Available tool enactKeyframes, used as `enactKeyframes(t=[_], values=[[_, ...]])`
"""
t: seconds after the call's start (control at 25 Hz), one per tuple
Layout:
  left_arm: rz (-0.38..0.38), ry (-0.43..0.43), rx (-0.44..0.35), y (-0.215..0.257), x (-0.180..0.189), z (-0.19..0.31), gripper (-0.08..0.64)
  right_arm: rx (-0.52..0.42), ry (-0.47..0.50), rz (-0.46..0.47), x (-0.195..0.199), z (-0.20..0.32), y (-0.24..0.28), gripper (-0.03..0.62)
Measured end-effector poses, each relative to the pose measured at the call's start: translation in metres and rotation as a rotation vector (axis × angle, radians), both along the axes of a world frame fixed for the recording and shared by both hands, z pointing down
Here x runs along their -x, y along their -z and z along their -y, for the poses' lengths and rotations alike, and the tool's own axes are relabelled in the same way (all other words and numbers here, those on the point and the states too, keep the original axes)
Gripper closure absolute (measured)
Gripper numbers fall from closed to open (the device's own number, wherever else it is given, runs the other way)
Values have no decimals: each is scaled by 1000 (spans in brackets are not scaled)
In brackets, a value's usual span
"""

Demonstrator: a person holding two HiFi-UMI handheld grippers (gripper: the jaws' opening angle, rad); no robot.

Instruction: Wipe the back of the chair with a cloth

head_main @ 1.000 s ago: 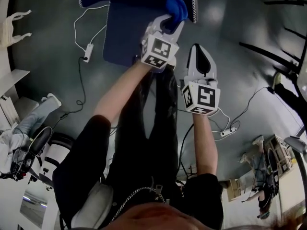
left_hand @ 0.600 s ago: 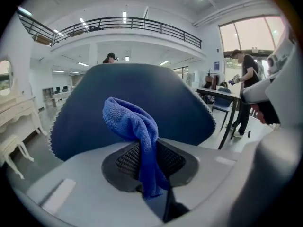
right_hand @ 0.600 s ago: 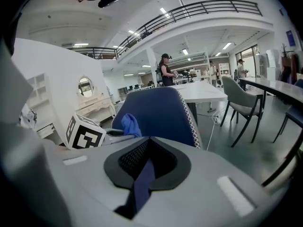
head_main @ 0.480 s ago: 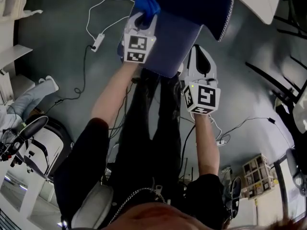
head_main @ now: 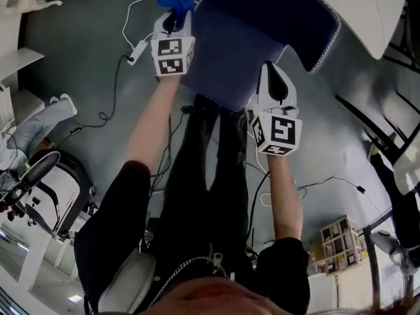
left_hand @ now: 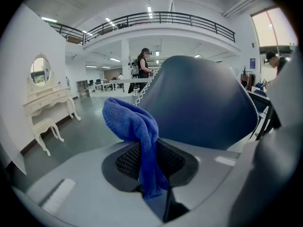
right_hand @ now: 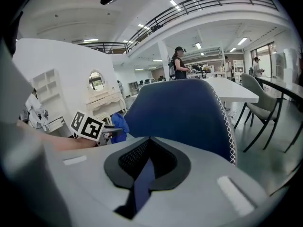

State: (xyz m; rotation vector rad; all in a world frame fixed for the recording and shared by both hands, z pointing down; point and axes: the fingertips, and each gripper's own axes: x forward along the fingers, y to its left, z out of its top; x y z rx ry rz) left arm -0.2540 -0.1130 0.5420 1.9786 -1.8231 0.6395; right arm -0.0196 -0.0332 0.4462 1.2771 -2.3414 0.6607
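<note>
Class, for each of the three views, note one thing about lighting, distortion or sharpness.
Head view: dim and murky, the grey floor dark, only the white table bright. Left gripper view: strong fisheye, railings bowed, corners blacked out; the blue cloth is sharp. Right gripper view: same fisheye bend; ceiling strip lights glare; the chair back is evenly lit.

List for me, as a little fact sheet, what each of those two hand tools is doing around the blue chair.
Left gripper: shut on the blue cloth
Blue cloth: bunched, at one side edge of the chair back
Right gripper: jaws nearly together, nothing between them, pointing at the chair back
Chair back: dark blue, white stitching along its rim
</note>
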Motion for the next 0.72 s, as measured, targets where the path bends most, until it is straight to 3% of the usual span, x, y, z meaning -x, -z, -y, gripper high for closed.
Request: enactKeyframes(t=[0.28,0.72], values=[[-5,-64,7,-16,-23,33,477,3,-27,3,3,13,-7,589],[1,-191,6,-33,-76,45,477,7,-101,10,-12,7,-14,589]])
